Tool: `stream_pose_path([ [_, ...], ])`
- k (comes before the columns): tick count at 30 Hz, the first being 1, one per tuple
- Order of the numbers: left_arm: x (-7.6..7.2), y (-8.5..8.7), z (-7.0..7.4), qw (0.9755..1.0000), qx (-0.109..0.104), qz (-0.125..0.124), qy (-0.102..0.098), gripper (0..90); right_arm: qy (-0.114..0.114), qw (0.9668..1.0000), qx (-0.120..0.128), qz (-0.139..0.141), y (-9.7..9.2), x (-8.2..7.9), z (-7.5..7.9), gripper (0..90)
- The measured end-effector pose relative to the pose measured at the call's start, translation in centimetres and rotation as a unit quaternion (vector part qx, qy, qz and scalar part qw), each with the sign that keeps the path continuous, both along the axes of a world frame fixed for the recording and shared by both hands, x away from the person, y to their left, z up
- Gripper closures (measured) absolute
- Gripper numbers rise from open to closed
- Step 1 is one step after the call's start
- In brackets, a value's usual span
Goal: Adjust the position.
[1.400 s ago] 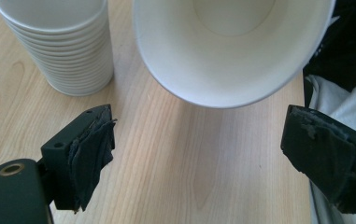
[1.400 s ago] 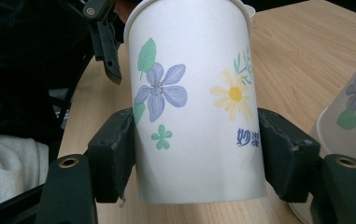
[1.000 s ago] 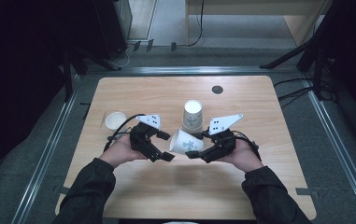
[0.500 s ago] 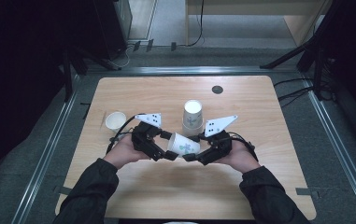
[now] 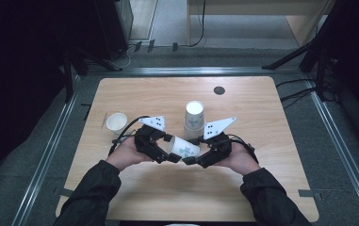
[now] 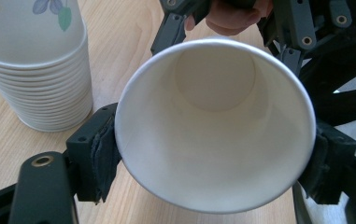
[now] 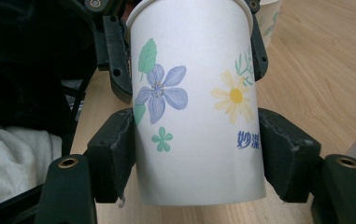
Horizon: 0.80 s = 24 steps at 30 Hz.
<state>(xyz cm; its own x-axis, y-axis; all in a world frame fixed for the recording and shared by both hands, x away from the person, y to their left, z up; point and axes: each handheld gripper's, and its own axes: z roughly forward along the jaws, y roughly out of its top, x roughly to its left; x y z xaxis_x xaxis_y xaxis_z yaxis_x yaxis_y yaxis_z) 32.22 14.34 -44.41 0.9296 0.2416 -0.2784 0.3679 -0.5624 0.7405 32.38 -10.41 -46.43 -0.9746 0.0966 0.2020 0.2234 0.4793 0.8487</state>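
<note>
A flowered white paper cup (image 5: 184, 149) lies on its side above the table, held between both grippers. My left gripper (image 5: 170, 150) grips its mouth end. In the left gripper view the open rim (image 6: 213, 126) faces the camera, and both pads (image 6: 102, 154) touch the rim's sides. Its jaws have just been closing, with the cup between them. My right gripper (image 5: 195, 158) is shut on the base end. In the right gripper view its pads (image 7: 116, 156) press the printed wall of the cup (image 7: 196, 102) from both sides.
A tall stack of upturned paper cups (image 5: 194, 116) stands just behind the grippers, close on the left in the left gripper view (image 6: 35, 70). A single upright cup (image 5: 116, 122) sits at the left of the wooden table (image 5: 262, 99). A dark round port (image 5: 219, 90) lies farther back.
The left gripper's jaws have drawn in around the cup's mouth end. The cup has tipped flatter between the two grippers. The hands have hardly shifted.
</note>
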Motion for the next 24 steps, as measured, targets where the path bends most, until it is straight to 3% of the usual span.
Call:
stream_pose_path([
  [9,0.1,0.3,0.3,1.0000,-0.003,0.000,0.003,22.3,0.009,1.0000,0.003,-0.004,0.0,0.1,0.0,30.2],
  [20,0.6,1.4,1.6,0.9999,-0.004,0.011,-0.004,22.2,0.005,0.9996,-0.020,-0.019,-0.3,0.2,-0.2,26.2],
  [24,0.5,1.7,2.6,0.9997,0.015,0.005,-0.017,22.2,0.004,0.9994,-0.026,-0.021,-0.5,0.2,-0.4,25.8],
])
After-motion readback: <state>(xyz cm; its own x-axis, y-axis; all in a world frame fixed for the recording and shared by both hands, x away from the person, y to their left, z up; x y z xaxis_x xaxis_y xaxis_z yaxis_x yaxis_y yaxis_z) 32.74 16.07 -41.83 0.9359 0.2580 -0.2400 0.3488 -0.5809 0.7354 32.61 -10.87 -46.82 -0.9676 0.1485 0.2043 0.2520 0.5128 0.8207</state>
